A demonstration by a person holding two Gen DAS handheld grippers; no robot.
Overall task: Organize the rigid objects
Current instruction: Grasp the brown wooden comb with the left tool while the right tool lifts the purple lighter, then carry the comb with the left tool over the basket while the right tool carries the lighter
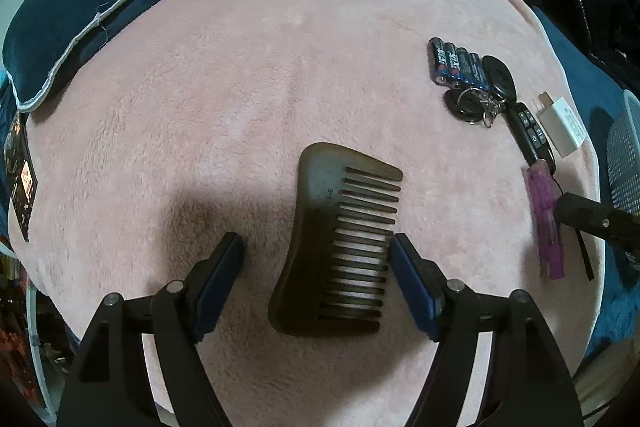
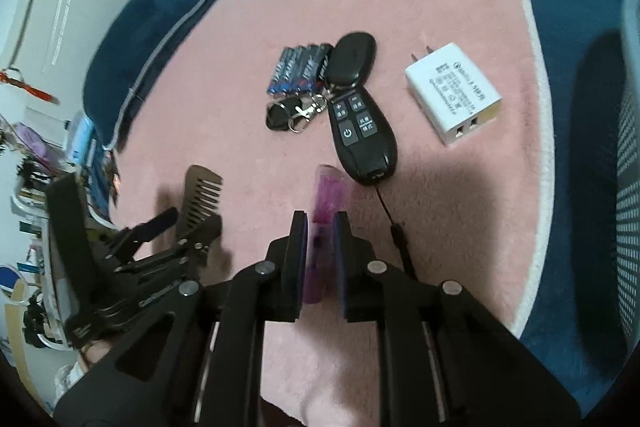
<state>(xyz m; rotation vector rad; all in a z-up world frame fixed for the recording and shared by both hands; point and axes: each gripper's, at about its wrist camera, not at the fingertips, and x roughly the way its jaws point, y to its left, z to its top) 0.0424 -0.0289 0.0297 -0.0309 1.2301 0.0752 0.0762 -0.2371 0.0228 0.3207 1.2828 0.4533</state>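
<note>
1. Straddling the wooden comb (image 1: 340, 243), the left gripper (image 1: 316, 247) stands wide, pads clear of both edges, apparently lined up across its width to pinch it.
2. Right gripper (image 2: 320, 227): narrow, clamped on the purple lighter (image 2: 326, 211) along its length.
3. Batteries (image 2: 298, 69), key fobs (image 2: 362, 131) and white charger (image 2: 452, 93) lie grouped on the pink blanket (image 1: 240, 67), near the mesh basket (image 2: 628, 187), the likely destination.

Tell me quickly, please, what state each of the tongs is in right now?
Left tongs: open, astride the comb, not gripping it.
Right tongs: shut on the purple lighter.
</note>
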